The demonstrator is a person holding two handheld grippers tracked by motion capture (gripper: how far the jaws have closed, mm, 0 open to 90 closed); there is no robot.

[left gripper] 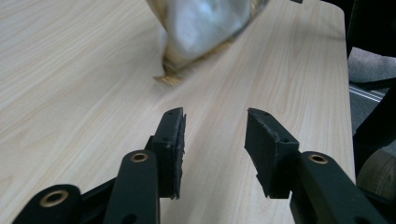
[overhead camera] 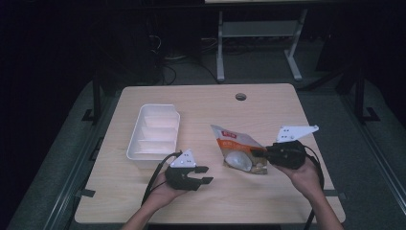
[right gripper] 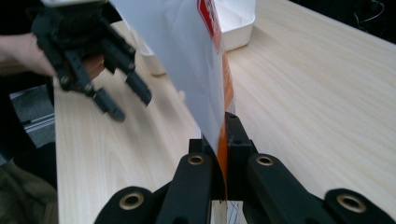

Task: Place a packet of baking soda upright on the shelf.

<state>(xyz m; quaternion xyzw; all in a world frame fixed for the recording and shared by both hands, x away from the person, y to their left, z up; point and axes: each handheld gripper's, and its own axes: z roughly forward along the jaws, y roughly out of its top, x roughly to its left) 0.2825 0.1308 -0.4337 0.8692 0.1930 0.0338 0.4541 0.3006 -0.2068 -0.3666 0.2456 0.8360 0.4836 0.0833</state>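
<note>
Your right gripper (overhead camera: 257,154) clamps the snack pouch (overhead camera: 238,148) edge; left gripper (overhead camera: 205,175) is open, empty.
Pouch stands between them, just ahead of your left jaws; white divided tray (overhead camera: 154,134) sits beyond the left gripper.

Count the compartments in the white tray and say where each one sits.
3, as far as the high view shows. The white tray is split by two dividers: a far compartment, a middle one, and a near one closest to the left gripper.
</note>
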